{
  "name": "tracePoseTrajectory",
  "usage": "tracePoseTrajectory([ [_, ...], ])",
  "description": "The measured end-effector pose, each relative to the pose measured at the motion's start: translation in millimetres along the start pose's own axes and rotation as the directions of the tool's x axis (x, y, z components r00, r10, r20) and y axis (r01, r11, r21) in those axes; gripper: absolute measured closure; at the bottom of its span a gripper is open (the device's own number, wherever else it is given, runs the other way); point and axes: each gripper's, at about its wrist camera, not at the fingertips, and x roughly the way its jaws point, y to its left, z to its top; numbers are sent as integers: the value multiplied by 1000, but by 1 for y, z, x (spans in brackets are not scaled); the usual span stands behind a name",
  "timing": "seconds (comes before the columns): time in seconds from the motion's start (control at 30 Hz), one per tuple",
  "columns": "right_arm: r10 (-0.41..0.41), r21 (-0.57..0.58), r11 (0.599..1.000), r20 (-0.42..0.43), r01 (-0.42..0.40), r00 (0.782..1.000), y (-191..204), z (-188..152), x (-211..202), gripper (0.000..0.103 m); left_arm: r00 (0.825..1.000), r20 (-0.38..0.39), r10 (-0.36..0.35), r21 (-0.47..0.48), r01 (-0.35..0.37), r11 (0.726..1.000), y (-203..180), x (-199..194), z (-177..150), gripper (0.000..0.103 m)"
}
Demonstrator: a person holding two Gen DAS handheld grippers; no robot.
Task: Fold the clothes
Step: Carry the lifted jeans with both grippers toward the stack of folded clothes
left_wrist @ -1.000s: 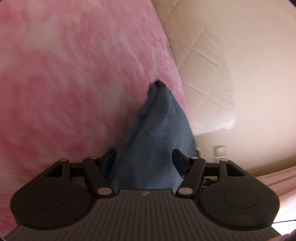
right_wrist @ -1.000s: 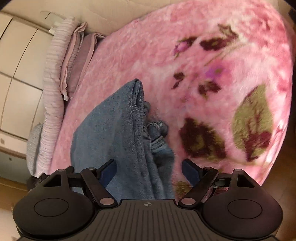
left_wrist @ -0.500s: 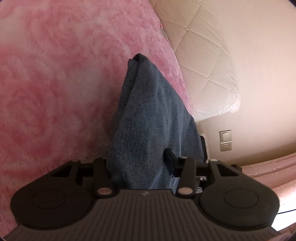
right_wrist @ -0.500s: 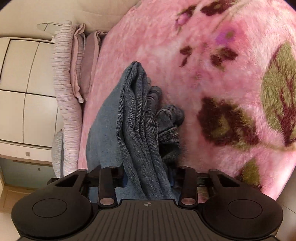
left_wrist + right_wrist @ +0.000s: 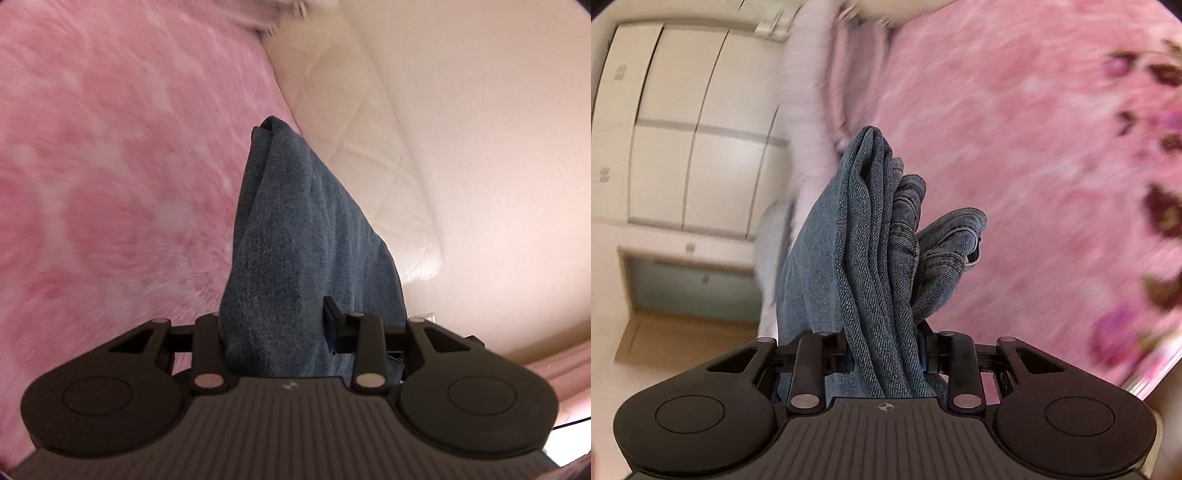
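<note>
- Left gripper (image 5: 275, 325): jaws clamping blue jeans (image 5: 303, 236), long axis running away toward the far end.
- Right gripper (image 5: 884, 352): jaws pinching bunched jeans (image 5: 864, 240) above pink blanket (image 5: 1015, 147).

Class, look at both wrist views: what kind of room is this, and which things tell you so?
Most likely a bedroom: a pink floral plush blanket spread like bedding, a quilted cream headboard or mattress, and tall wardrobe doors.
</note>
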Motion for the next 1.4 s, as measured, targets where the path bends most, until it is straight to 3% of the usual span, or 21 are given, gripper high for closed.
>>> tracePoseTrajectory([
  [0.13, 51, -55, 997, -144, -60, 988, 62, -21, 21, 73, 989, 136, 62, -60, -54, 997, -13, -98, -33, 72],
  [0.23, 79, -120, 987, -249, -111, 965, 110, -45, 46, 73, 963, 250, 103, -112, -77, 991, -13, -172, -64, 72],
  [0.37, 98, -203, 961, -387, -188, 917, 177, -91, 89, 74, 904, 396, 162, -183, -95, 979, -6, -270, -111, 72],
  [0.53, 112, -269, 918, -528, -291, 842, 250, -173, 154, 73, 813, 532, 236, -261, -107, 959, 22, -395, -175, 72],
  [0.6, 114, -280, 904, -569, -323, 814, 274, -218, 179, 73, 783, 563, 263, -286, -113, 951, 39, -445, -200, 72],
  [0.7, 115, -275, 897, -611, -346, 784, 306, -291, 219, 73, 755, 584, 299, -315, -128, 940, 70, -522, -232, 72],
  [0.93, 127, -241, 890, -684, -386, 719, 360, -438, 302, 73, 686, 621, 378, -387, -151, 910, 123, -669, -272, 72],
  [1.17, 101, -252, 879, -730, -405, 676, 406, -510, 362, 73, 642, 649, 408, -427, -136, 894, 158, -751, -275, 72],
  [1.4, 86, -266, 849, -783, -457, 617, 457, -543, 435, 73, 554, 703, 446, -466, -115, 877, 193, -806, -274, 71],
])
